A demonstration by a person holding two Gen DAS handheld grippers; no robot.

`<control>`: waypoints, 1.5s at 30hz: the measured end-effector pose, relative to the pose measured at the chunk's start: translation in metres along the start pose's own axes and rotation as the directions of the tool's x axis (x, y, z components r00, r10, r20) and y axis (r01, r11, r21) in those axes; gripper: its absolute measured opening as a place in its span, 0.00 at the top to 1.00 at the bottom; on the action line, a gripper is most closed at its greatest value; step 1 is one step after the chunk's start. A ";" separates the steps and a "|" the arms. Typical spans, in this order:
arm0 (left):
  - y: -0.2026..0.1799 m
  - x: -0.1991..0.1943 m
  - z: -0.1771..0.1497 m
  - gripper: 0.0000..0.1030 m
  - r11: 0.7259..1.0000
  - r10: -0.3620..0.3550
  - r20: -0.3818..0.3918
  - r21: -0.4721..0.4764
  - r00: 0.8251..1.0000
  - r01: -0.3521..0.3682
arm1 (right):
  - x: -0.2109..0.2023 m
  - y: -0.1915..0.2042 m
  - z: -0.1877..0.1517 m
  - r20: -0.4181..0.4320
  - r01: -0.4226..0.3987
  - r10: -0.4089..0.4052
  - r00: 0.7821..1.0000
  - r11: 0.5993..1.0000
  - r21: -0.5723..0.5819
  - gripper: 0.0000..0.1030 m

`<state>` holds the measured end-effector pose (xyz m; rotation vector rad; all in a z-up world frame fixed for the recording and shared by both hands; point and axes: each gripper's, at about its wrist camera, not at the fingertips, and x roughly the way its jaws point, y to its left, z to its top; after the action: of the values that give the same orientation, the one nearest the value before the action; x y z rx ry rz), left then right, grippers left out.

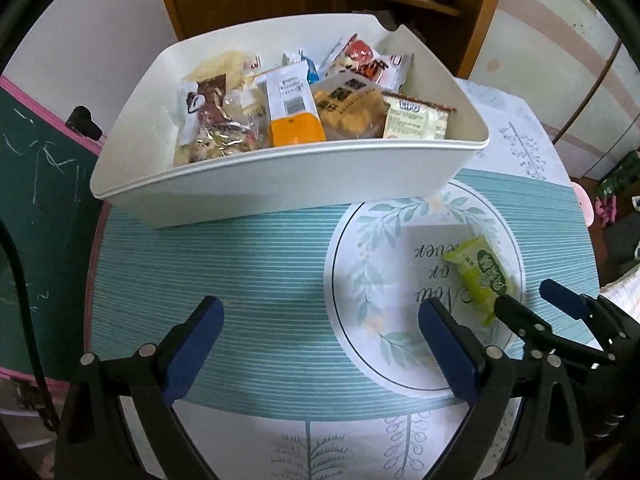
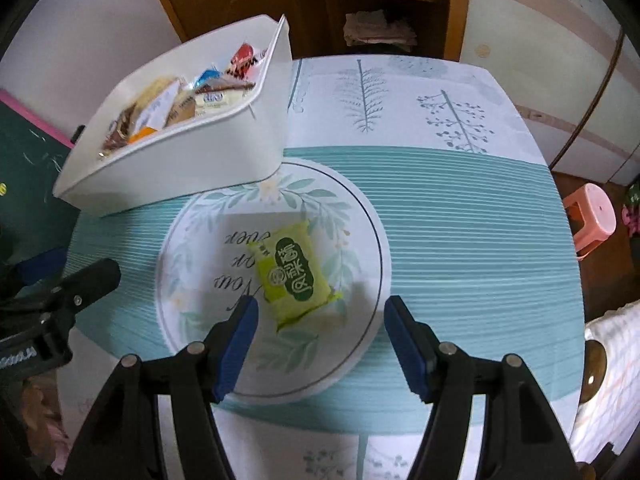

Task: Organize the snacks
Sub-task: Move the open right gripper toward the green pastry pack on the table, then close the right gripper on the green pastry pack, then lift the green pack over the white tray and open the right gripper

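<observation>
A green snack packet (image 2: 295, 276) lies flat on the table (image 2: 460, 224), inside the round leaf drawing printed on the tablecloth. It covers part of the printed words there. It is the only snack outside the white bin (image 2: 180, 152).

The right gripper (image 2: 320, 344) points down at the table from above. Its two blue pads (image 2: 236, 344) are spread apart and nothing is between them. The green packet is just ahead of the gap between the pads, a little closer to the left pad. The near corner of the packet comes close to the tip of that pad, but the pictures do not show a touch. In the left wrist view the right gripper (image 1: 532, 302) appears at the right edge, with one black finger lying over the near end of the packet (image 1: 480, 274).

The left gripper (image 1: 320, 352) is also spread wide, with its blue pads (image 1: 192, 352) far from each other and only bare striped cloth between them. The packet is to the right of it, beyond its right pad.

The white bin (image 1: 280, 180) stands on the far left part of the table (image 1: 260, 260), well apart from the green packet. It is full of snacks (image 1: 296, 108): an orange and white packet, brown ones, a red one and a cream one stand or lean together inside.
</observation>
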<state>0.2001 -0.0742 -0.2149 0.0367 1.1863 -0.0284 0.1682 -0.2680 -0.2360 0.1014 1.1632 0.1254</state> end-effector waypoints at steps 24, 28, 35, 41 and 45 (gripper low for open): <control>0.011 0.022 0.005 0.05 0.999 0.016 -0.048 -0.035 0.999 -0.018 | 0.037 0.030 0.007 0.000 0.097 -0.098 0.995 0.987 -0.129 0.64; 0.012 0.019 0.004 0.05 0.999 0.013 -0.052 -0.030 0.999 -0.015 | 0.036 0.030 0.007 -0.030 0.066 -0.070 0.997 0.992 -0.111 0.65; 0.014 0.002 0.001 0.05 1.000 0.006 -0.054 -0.020 0.999 -0.007 | 0.018 0.044 -0.003 -0.051 -0.007 0.002 0.999 0.995 -0.096 0.64; 0.025 -0.023 -0.001 0.05 0.999 0.021 -0.049 -0.037 0.999 -0.022 | -0.009 0.063 -0.008 -0.028 -0.038 0.035 0.999 0.990 -0.134 0.64; 0.038 -0.045 0.004 0.05 0.998 0.024 -0.031 -0.056 0.999 -0.026 | -0.026 0.075 -0.002 -0.009 -0.065 0.064 0.998 0.987 -0.149 0.64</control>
<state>0.1884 -0.0366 -0.1718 0.0027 1.2161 0.0277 0.1524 -0.1982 -0.2028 0.0063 1.1515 0.2699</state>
